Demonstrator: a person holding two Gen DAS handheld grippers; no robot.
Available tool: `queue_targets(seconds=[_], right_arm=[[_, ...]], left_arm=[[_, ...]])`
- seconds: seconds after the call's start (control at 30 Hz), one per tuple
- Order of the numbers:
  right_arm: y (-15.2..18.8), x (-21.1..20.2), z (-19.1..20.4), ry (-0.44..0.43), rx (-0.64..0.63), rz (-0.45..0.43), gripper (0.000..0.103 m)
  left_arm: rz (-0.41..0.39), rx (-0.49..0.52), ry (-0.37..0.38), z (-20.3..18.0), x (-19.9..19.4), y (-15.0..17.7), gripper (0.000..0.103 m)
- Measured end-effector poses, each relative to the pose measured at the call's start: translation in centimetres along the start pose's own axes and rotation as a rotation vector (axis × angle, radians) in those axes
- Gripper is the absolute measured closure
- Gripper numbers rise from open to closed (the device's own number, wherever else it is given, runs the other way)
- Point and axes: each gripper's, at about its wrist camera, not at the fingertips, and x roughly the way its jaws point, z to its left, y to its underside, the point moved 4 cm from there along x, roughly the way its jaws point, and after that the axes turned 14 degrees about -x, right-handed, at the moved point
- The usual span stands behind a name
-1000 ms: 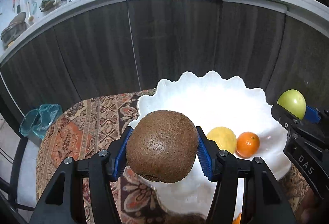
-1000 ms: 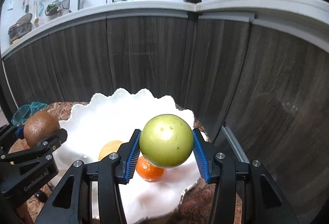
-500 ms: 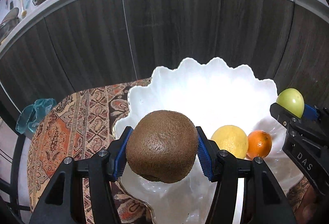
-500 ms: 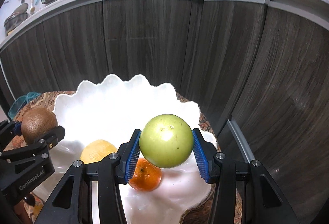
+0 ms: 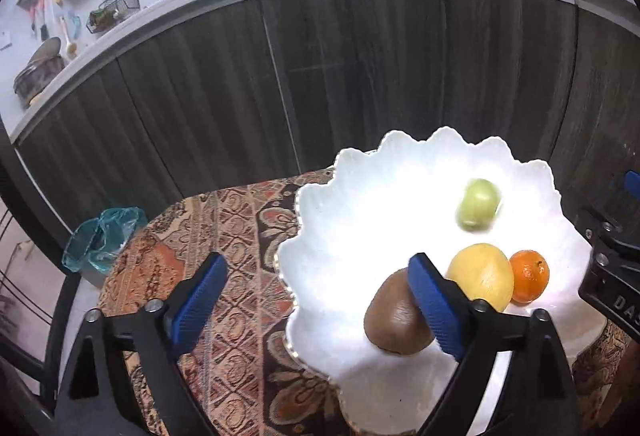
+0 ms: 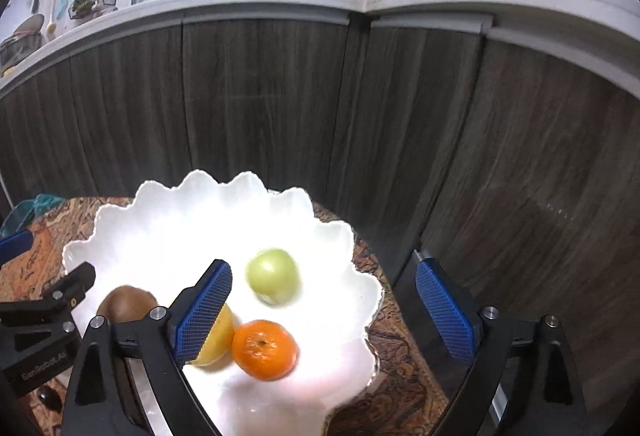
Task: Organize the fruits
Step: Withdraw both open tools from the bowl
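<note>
Jaws on both units read fully spread, with nothing between the blue pads. I have the left gripper [image 5: 316, 300] positioned over the near-left rim of the white scalloped bowl [image 5: 320, 203], and the right gripper [image 6: 324, 308] over the bowl's near-right side. Fruit count inside the bowl: four pieces, one of each kind. One brown kiwi [image 5: 398, 316] sits at the near side, partly behind my left unit's right pad. One yellow lemon [image 5: 482, 276] lies just beside it, touching one orange mandarin [image 5: 528, 276]. One green apple [image 5: 478, 203] sits apart from the other three, farther back, and appears motion-blurred. The bowl stands on one table covered with a patterned cloth [image 5: 208, 236]. One crumpled teal plastic bag [image 5: 102, 236] lies at the cloth's far-left edge.
</note>
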Motion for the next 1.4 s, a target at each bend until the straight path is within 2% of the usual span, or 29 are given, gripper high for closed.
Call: queue_targets(seconds=[0.1, 0.6, 1.0, 1.4], right_arm=[[-0.4, -1.3, 0.1, -0.006, 0.001, -0.013, 0.007], [-0.3, -9.8, 1.4, -0.021, -0.009, -0.107, 0.007], [2.9, -13.7, 3.1, -0.049, -0.045, -0.128, 0.007], [7.7, -14.6, 4.2, -0.085, -0.031, -0.091, 0.007]], left_arm=[[-0.019, 0.001, -0.028, 0.3, -1.1, -0.2, 0.002], [-0.067, -0.069, -0.008, 4.0, -9.0, 2.1, 0.0], [-0.064, -0.068, 0.004, 5.2, -12.1, 6.7, 0.0], [-0.016, -0.057, 0.042, 5.1, -12.3, 11.3, 0.0]])
